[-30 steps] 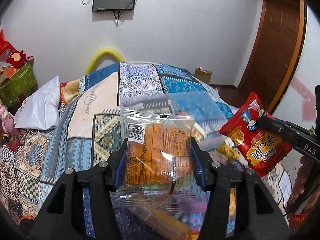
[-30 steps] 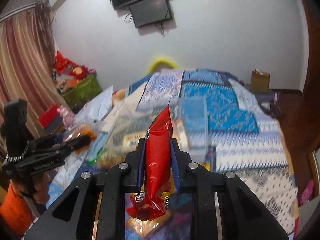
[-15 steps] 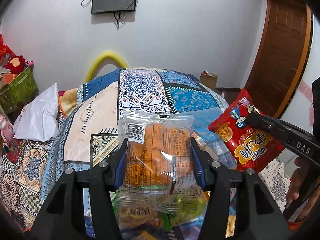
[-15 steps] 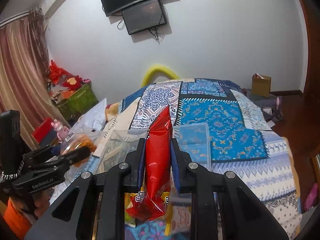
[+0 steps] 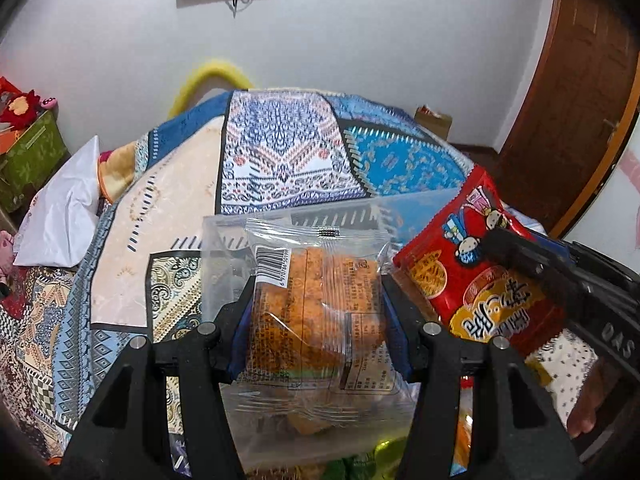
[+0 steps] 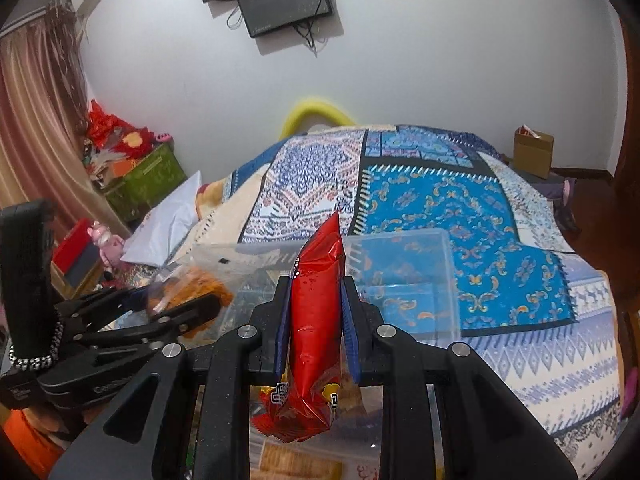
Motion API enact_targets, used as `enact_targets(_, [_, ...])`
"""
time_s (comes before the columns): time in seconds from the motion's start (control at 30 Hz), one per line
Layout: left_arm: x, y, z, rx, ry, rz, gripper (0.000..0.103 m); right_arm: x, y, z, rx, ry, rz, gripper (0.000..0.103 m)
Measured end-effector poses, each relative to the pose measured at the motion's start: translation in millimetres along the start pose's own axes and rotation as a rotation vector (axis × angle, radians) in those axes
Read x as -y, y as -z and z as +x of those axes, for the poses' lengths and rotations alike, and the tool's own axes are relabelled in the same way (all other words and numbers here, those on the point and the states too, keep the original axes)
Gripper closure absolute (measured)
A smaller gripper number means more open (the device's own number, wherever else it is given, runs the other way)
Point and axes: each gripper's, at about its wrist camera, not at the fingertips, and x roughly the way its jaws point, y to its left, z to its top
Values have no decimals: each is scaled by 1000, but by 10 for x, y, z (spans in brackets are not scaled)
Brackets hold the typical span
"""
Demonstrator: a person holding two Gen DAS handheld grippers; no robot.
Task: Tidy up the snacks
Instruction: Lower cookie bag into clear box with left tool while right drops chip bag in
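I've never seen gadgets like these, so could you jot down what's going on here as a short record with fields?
Setting: bed with patchwork quilt
Left gripper: jaws shut on clear-wrapped orange snack
Right gripper: jaws shut on red snack bag
Container: clear plastic bin on the quilt, beyond both snacks
Snack placement: neither snack released yet

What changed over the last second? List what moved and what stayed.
Both tongs carried their snacks forward over the clear plastic bin, which now sits closer in both views. Nothing was grabbed or released: the left tongs still clamp the clear-wrapped orange snack, the right tongs the red snack bag.
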Motion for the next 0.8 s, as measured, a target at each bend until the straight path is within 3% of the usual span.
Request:
enact_targets(0.33, [-16,-25,345,-94,-16,-26,47,-23,93,277,-87,-7,-25,82])
enact_targets(0.53, [-11,3,303,-74,-30,-29,39,-47,160,372,-126,-1,-37,82])
enact_targets(0.7, [6,-19,153,-46,-17,-16,39,-83,140,330,-117,39,-71,82])
enact_targets(0.8, [19,-35,24,-27,-19,-6,39,-99,104,229,-105,52,-80,72])
